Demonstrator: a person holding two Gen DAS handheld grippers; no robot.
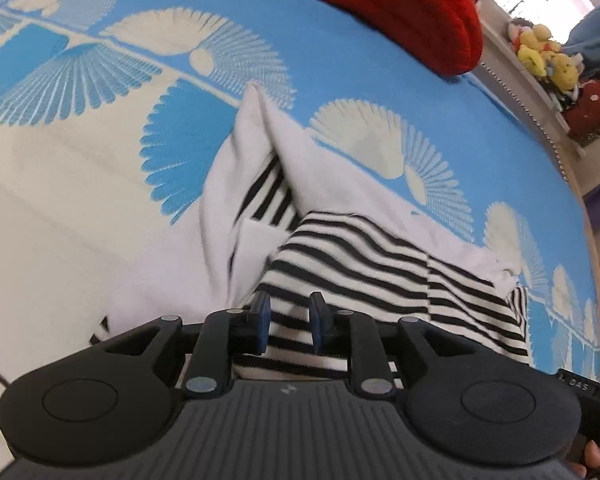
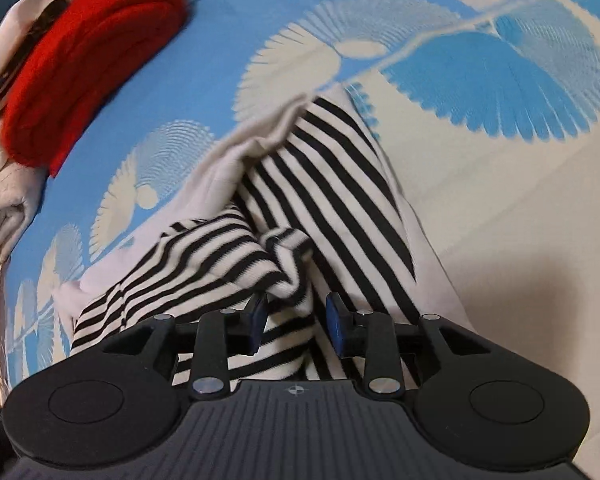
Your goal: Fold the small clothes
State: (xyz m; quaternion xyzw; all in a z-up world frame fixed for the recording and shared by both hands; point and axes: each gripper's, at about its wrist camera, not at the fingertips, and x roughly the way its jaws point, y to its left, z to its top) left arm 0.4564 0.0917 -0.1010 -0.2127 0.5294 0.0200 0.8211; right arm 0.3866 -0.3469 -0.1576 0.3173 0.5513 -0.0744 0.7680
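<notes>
On the bed (image 1: 380, 60), both tools, left tool (image 1: 288, 322) and right tool (image 2: 296, 320), stand part-open over the striped garment (image 1: 372, 264), gripping nothing; pinch matching hem corners.

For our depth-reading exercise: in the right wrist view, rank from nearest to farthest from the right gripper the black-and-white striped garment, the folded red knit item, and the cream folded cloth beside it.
1. Black-and-white striped garment: between the jaws of the right gripper, centre.
2. Cream folded cloth: left edge, mid-height.
3. Folded red knit item: upper left, farther up the blue patterned bedspread.
</notes>
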